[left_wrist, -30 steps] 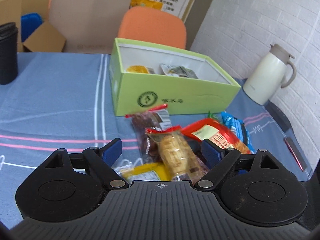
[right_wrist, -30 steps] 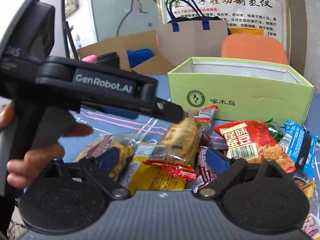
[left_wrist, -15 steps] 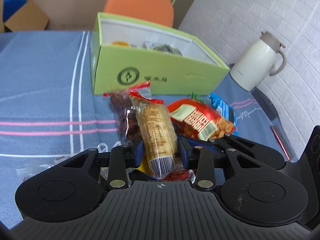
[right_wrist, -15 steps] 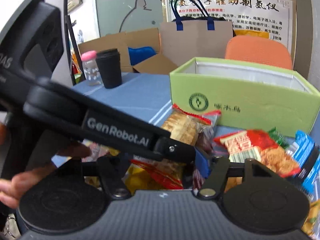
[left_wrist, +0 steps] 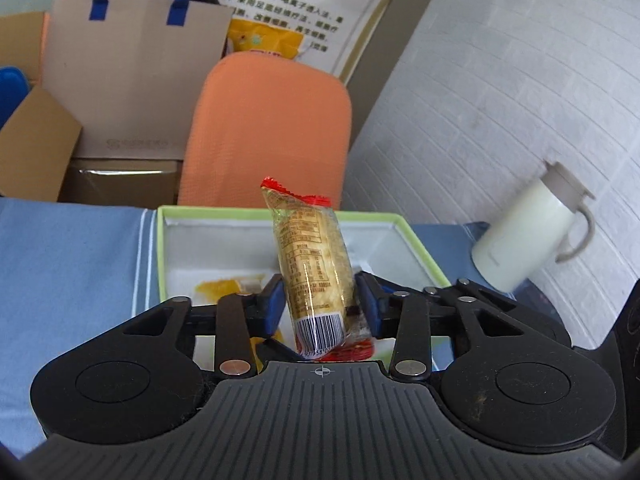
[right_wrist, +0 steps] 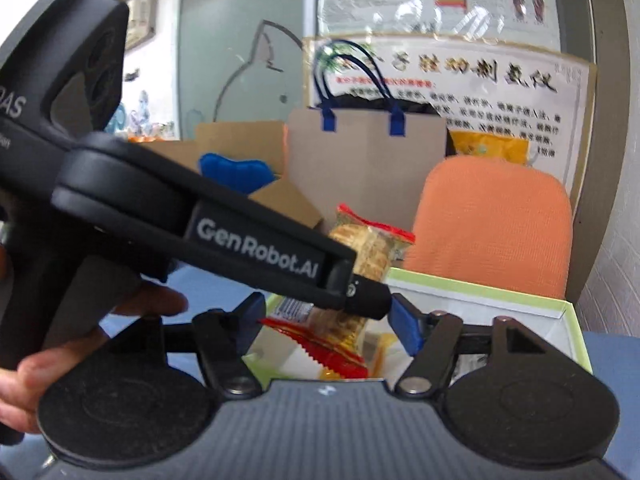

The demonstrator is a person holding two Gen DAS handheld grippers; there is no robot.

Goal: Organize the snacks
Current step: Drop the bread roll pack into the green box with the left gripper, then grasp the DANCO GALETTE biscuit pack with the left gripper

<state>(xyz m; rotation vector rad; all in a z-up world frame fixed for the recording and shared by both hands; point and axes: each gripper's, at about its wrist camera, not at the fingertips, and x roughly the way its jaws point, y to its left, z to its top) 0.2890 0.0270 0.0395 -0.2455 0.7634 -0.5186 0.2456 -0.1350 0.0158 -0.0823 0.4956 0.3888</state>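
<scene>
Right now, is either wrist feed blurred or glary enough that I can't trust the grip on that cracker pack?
Left wrist view: the cracker pack is sharp between the left gripper's pads; light glare on its wrapper, white jug motion-smeared. Right wrist view: softer overall, poster blurred with reflections, and the left gripper body hides most of the pack over the green box.

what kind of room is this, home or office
Most likely an office or lab corner, not a home: laminated Chinese notice posters cover the wall, an orange office chair stands at the table, and cardboard boxes with a paper bag are stacked behind.
</scene>
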